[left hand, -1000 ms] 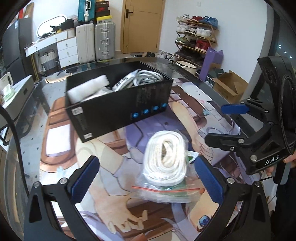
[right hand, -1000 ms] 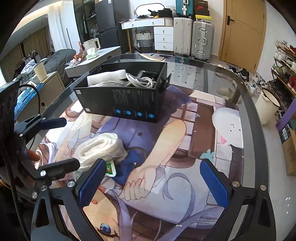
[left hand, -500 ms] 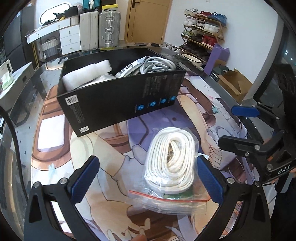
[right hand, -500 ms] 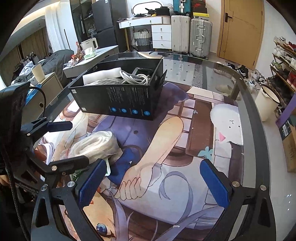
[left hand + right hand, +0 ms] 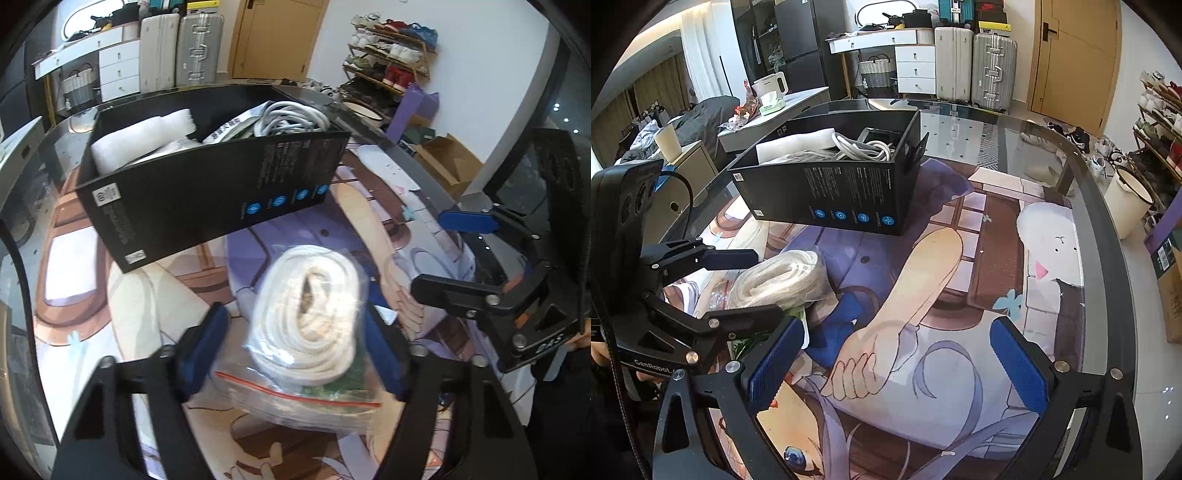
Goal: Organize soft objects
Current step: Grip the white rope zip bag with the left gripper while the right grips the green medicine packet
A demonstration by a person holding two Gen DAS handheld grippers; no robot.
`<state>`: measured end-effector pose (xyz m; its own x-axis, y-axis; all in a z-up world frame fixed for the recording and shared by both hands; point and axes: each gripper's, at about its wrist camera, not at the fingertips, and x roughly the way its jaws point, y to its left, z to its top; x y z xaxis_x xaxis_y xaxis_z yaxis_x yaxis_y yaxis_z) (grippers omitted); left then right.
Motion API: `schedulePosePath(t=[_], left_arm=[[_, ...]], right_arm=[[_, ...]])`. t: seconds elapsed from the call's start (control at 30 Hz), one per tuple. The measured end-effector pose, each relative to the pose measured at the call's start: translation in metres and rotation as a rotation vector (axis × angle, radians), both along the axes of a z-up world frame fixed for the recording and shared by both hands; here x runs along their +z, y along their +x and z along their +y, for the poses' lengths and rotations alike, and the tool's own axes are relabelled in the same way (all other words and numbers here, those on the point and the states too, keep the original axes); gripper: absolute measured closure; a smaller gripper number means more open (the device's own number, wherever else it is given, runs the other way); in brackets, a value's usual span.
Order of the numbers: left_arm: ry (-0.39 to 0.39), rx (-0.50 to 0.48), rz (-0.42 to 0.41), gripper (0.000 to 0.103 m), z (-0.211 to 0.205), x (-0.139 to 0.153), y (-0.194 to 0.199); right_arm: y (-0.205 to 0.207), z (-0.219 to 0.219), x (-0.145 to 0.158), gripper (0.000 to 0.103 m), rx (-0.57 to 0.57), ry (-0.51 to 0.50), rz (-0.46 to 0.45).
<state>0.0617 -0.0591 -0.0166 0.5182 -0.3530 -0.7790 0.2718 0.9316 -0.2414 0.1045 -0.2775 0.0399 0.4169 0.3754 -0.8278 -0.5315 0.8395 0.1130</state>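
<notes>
A coil of white rope in a clear zip bag (image 5: 306, 310) (image 5: 783, 277) lies on the printed mat in front of the open black box (image 5: 207, 206) (image 5: 849, 188). The box holds a white foam roll (image 5: 144, 140) and grey cables (image 5: 291, 118). My left gripper (image 5: 295, 347) (image 5: 766, 286) straddles the bag and its jaws are closing. The right pad is at the coil's edge, and a strip of mat still shows beside the left pad. My right gripper (image 5: 897, 365) (image 5: 443, 254) stands open over the mat, to the right of the bag, with nothing between its fingers.
The glass table's curved edge (image 5: 1108, 236) runs along the right. Beyond it are a shoe rack (image 5: 391, 44), a cardboard box (image 5: 447, 162) and a white bucket (image 5: 1126, 199). Suitcases (image 5: 975, 70) and a white drawer unit (image 5: 912, 62) stand behind the table.
The left gripper's pads have come inward from wide apart to close around the bagged rope, and its view has tipped slightly toward the box. The right gripper has stayed put.
</notes>
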Motion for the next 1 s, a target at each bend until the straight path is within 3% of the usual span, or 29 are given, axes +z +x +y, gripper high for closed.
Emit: schedulePosePath(t=[0.1, 0.23, 1.0], left_arm=[[0.006, -0.004, -0.012, 0.053, -0.001, 0.000, -0.001], [0.002, 0.001, -0.037, 0.061, 0.001, 0.005, -0.003], [0.018, 0.172, -0.133, 0.061, 0.064, 0.020, -0.042]], right_arm=[[-0.001, 0.001, 0.000, 0.001, 0.005, 0.003, 0.001], [-0.001, 0.003, -0.002, 0.001, 0.011, 0.004, 0.005], [-0.016, 0.041, -0.008, 0.001, 0.132, -0.003, 0.007]])
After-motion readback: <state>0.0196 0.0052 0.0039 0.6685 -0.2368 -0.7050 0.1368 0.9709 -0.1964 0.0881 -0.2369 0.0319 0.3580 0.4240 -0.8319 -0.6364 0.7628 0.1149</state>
